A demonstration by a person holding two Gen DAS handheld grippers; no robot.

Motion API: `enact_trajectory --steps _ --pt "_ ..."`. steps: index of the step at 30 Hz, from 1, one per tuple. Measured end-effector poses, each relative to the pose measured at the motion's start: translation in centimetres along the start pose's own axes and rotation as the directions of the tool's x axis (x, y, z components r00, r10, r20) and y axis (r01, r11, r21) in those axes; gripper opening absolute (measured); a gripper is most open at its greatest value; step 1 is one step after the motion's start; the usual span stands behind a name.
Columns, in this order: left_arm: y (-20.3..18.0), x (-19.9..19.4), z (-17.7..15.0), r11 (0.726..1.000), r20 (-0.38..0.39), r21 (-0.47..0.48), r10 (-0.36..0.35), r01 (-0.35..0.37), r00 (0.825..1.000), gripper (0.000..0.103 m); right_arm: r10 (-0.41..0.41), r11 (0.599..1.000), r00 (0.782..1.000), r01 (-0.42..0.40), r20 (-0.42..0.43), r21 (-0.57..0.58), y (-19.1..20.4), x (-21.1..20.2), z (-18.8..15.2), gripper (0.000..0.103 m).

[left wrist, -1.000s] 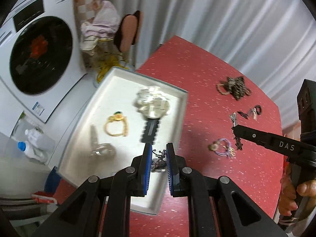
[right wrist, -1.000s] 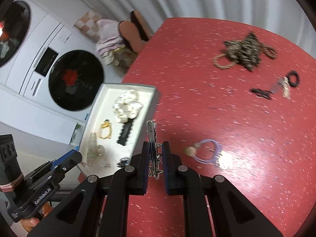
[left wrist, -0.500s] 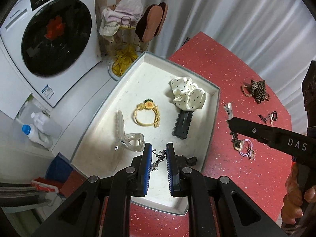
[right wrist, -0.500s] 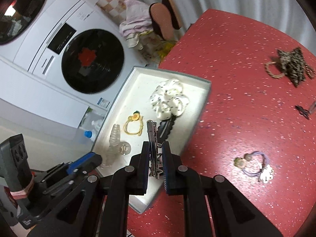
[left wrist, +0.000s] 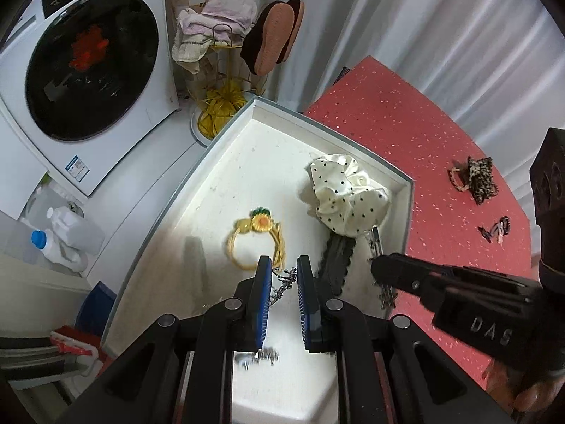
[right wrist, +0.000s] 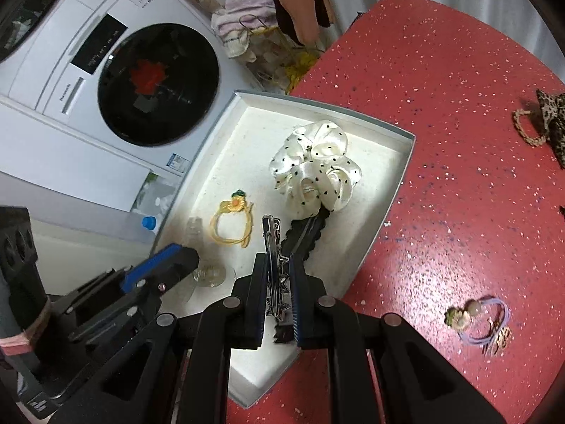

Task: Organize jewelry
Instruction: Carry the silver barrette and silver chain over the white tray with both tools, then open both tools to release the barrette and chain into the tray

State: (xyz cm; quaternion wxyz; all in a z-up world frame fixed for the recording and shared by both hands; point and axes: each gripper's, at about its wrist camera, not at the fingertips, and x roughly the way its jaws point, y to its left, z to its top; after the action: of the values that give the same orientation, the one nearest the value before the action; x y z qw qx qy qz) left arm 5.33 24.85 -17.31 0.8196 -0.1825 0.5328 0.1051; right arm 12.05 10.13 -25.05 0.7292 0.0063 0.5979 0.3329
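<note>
Your left gripper (left wrist: 284, 270): jaws nearly together, clamped on a small silver chain piece (left wrist: 285, 282) that dangles between the blue pads, held over the white tray (left wrist: 226, 162).

Your right gripper (right wrist: 277, 268): jaws nearly together, clamped on a silver hair clip (right wrist: 272, 247) with star trim, its long end sticking forward past the fingertips, also over the tray.

Tray contents:
- a yellow hair tie with sunflower (left wrist: 256, 242), just ahead of your left fingers;
- a cream polka-dot scrunchie (left wrist: 348, 196) near the far right wall;
- a black scalloped clip (left wrist: 335, 259), touching the scrunchie's near edge;
- a clear claw clip (right wrist: 208, 274), partly hidden behind your left gripper in the right wrist view.

The tray sits at the left edge of the red table (right wrist: 459, 176).

Still loose on the table:
- a lilac hair tie with charms (right wrist: 480, 321), near right;
- a leopard-print piece with beige cord (left wrist: 476, 178), far right;
- a small dark tangle of ties (left wrist: 496, 229).

Beyond the table: a washing machine (left wrist: 91, 81) and a rack with towels and slippers (left wrist: 240, 42).
</note>
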Motion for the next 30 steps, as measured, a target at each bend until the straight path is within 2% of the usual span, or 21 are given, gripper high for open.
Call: enact_trajectory --steps 14,30 --pt "0.2 4.2 1.6 0.999 -0.03 0.016 0.048 -0.047 0.998 0.016 -0.068 0.996 0.997 0.069 -0.022 0.057 -2.4 3.4 2.7 0.013" --pt "0.6 4.5 1.3 0.995 -0.045 0.038 0.097 -0.095 0.994 0.016 -0.032 0.998 0.999 0.034 -0.034 0.056 -1.9 3.0 2.7 0.012"
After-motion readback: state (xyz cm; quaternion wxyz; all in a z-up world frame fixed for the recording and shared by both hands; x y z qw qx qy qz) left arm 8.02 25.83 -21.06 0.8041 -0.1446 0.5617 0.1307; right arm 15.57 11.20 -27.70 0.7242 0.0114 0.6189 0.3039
